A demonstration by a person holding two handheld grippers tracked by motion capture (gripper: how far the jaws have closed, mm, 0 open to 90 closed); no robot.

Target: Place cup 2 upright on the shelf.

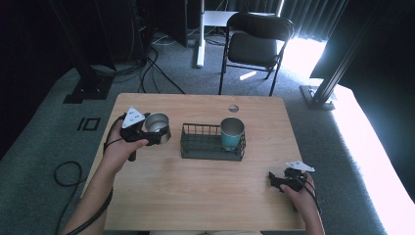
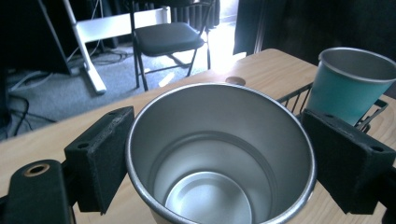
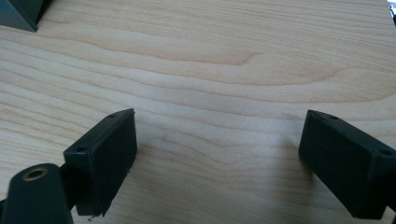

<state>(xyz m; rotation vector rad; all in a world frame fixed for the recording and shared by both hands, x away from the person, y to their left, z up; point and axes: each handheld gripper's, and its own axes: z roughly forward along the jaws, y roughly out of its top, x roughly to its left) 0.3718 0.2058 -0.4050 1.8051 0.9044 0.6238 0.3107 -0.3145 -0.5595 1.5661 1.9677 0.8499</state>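
A pale wooden table [image 1: 195, 191] sits on grey carpet. My left gripper [image 2: 212, 158] clamps a steel cup [image 2: 219, 154] by its sides, beside a wire basket [image 1: 212, 149] holding 1 teal cup [image 1: 231, 133]. My right gripper [image 3: 217, 163] rests with jaws spread near the table's right edge.

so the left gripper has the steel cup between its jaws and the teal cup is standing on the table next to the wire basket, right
Not quite. The teal cup stands inside the wire basket, at its right end, not beside it on the table; the high view shows this. The rest holds: the left gripper has the steel cup between its jaws.
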